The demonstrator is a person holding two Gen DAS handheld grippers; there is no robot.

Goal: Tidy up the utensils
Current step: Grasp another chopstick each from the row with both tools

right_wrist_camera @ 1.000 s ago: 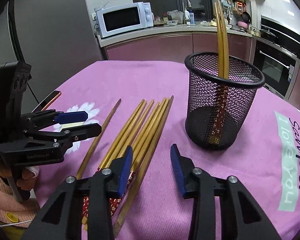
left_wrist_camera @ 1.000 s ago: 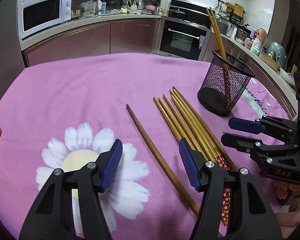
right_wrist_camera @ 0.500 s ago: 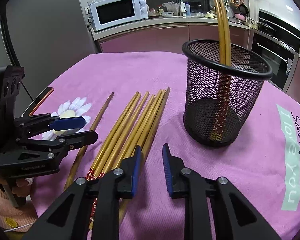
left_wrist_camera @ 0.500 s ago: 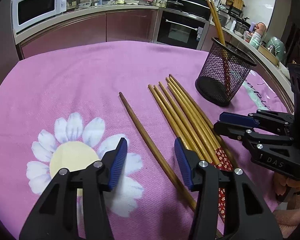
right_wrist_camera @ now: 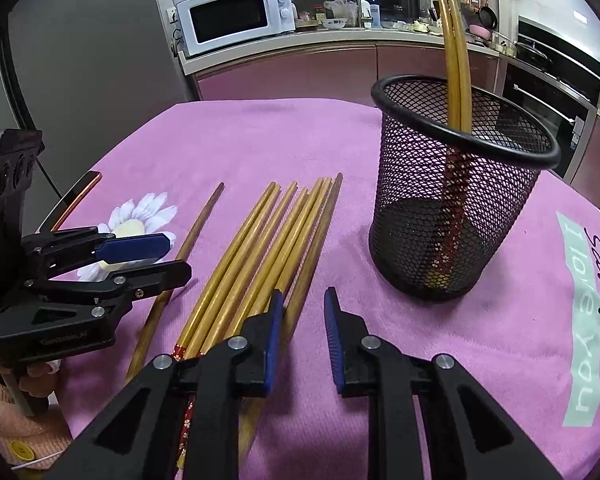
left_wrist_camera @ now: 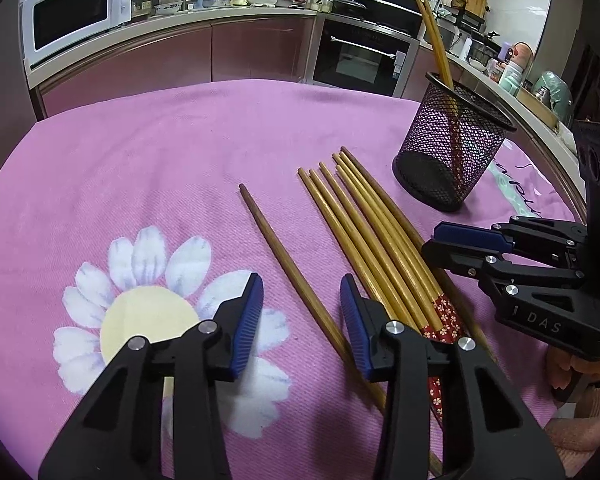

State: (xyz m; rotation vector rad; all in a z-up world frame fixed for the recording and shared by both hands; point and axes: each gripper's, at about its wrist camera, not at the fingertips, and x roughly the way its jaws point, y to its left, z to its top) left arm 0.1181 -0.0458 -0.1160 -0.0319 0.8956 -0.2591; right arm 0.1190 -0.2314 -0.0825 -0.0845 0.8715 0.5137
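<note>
Pickup step: left gripper (left_wrist_camera: pixel 301 322) jaws part-open, empty, over dark chopstick (left_wrist_camera: pixel 284 258); right gripper (right_wrist_camera: pixel 303 338) jaws narrowly open, empty, beside chopstick bundle (right_wrist_camera: pixel 260 256). Next: lower, clamp, drop in mesh cup (right_wrist_camera: pixel 460 216).

Chopsticks (right_wrist_camera: pixel 260 252) beside mesh cup (right_wrist_camera: pixel 456 216)

Black hand-held gripper (left_wrist_camera: pixel 302 320) — blue pads (left_wrist_camera: pixel 246 322)

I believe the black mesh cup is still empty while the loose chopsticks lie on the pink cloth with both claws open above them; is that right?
Not quite: the black mesh cup is not empty. The right wrist view shows two chopsticks already standing in it. The rest holds: the loose chopsticks lie on the pink cloth, and the left claw and right claw are both open above them.
</note>
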